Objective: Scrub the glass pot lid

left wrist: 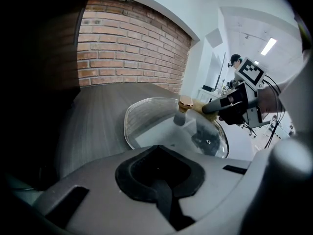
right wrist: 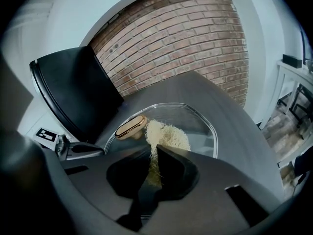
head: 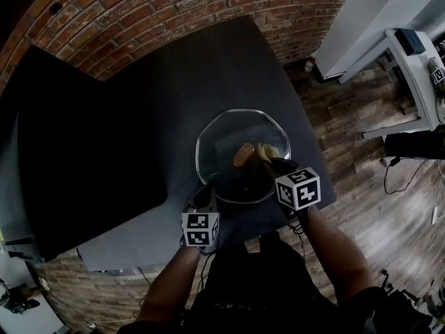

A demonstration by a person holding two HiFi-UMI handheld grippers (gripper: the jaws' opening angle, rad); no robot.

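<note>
Right gripper (right wrist: 152, 150) (jaws clamped) holds scrubber (right wrist: 168, 135) on lid (right wrist: 208, 131).

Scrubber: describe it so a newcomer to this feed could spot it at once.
On the dark table by the brick wall lies a glass pot lid. On it, beside the gold knob, sits the scrubber, pinched in the right gripper. It is the only pale, stringy wad; the knob is smooth and shiny.
</note>
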